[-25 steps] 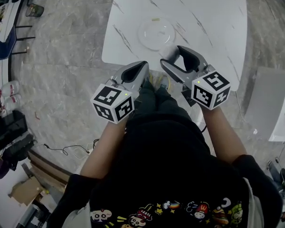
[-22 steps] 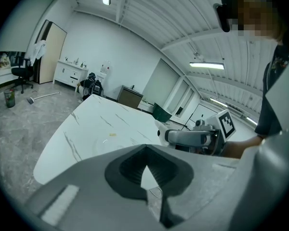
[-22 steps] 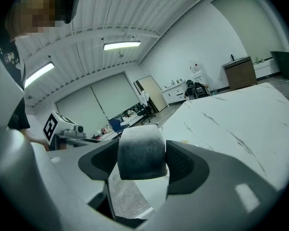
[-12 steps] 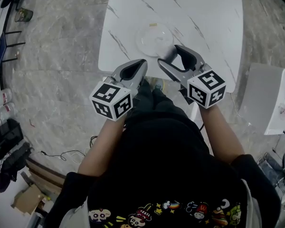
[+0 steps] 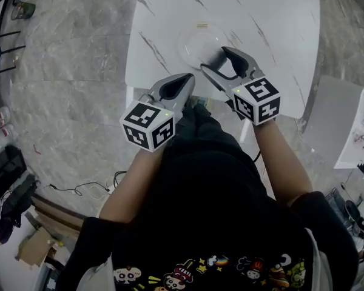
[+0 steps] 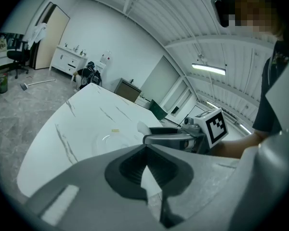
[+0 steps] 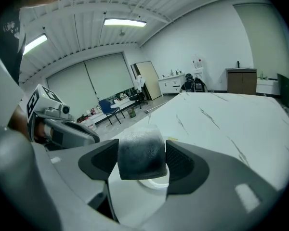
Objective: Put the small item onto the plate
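Observation:
My right gripper (image 5: 214, 59) is shut on a small dark-and-white block (image 7: 140, 154), held just above the near edge of a clear glass plate (image 5: 198, 40). The plate (image 7: 152, 182) shows under the block in the right gripper view. On the white marble table (image 5: 279, 29) the plate lies near the front edge. My left gripper (image 5: 184, 81) hovers at the table's near edge, left of the right one, shut with nothing in it. In the left gripper view its jaw tips meet, and the plate (image 6: 105, 141) and the right gripper (image 6: 164, 137) lie beyond them.
A small yellow scrap (image 5: 202, 25) lies on the table just past the plate. A white seat (image 5: 327, 120) stands right of the table. The grey stone floor (image 5: 73, 53) spreads to the left, with clutter along the far left wall.
The right gripper has carried the block forward, from before the table's edge to over the plate's near rim. The left gripper has barely moved.

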`<state>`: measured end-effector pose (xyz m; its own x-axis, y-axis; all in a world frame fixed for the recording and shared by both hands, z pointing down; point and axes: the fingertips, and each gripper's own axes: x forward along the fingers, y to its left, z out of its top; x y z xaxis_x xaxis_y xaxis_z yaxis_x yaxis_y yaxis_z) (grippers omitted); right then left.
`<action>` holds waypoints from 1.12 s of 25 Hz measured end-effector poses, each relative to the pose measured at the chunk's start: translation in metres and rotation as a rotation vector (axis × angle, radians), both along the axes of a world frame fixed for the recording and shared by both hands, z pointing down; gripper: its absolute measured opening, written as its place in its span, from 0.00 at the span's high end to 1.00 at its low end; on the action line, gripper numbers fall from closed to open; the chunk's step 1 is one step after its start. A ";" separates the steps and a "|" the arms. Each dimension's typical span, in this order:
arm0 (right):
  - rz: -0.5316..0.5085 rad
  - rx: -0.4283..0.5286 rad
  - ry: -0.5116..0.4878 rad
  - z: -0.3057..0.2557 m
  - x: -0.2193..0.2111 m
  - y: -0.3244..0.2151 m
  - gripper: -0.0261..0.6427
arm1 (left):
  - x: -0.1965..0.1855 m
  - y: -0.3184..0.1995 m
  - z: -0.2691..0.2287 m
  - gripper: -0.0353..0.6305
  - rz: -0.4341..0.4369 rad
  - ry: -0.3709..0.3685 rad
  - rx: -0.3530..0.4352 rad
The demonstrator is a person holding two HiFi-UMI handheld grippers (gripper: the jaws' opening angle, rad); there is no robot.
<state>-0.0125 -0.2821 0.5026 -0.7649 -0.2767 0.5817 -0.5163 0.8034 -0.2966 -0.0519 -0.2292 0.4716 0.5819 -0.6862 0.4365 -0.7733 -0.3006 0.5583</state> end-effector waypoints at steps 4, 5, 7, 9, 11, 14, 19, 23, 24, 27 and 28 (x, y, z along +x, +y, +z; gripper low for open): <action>-0.008 -0.013 0.044 0.024 -0.008 -0.014 0.46 | -0.005 -0.003 0.012 0.95 0.001 0.008 -0.018; -0.013 -0.015 0.059 0.029 -0.009 -0.017 0.46 | -0.006 -0.003 0.014 0.95 0.002 0.009 -0.020; -0.025 -0.021 0.094 0.040 -0.012 -0.022 0.46 | -0.007 -0.005 0.017 0.95 0.002 0.013 -0.021; -0.043 -0.027 0.142 0.051 -0.014 -0.024 0.46 | -0.009 -0.006 0.019 0.95 0.001 0.017 -0.020; -0.065 -0.024 0.190 0.059 -0.014 -0.025 0.46 | -0.009 -0.007 0.020 0.95 -0.004 0.022 -0.018; -0.092 -0.019 0.241 0.067 -0.013 -0.029 0.46 | -0.011 -0.010 0.023 0.95 -0.018 0.032 -0.015; -0.116 -0.033 0.302 0.083 -0.023 -0.030 0.46 | -0.031 -0.009 0.031 0.95 -0.053 0.049 -0.021; -0.131 -0.037 0.328 0.091 -0.027 -0.030 0.46 | -0.042 -0.010 0.036 0.95 -0.076 0.050 -0.024; -0.134 -0.037 0.336 0.093 -0.027 -0.030 0.46 | -0.044 -0.009 0.037 0.95 -0.080 0.051 -0.025; -0.135 -0.045 0.357 0.097 -0.027 -0.031 0.46 | -0.046 -0.008 0.037 0.95 -0.088 0.055 -0.024; -0.134 -0.050 0.363 0.098 -0.027 -0.032 0.46 | -0.045 -0.008 0.037 0.95 -0.089 0.057 -0.023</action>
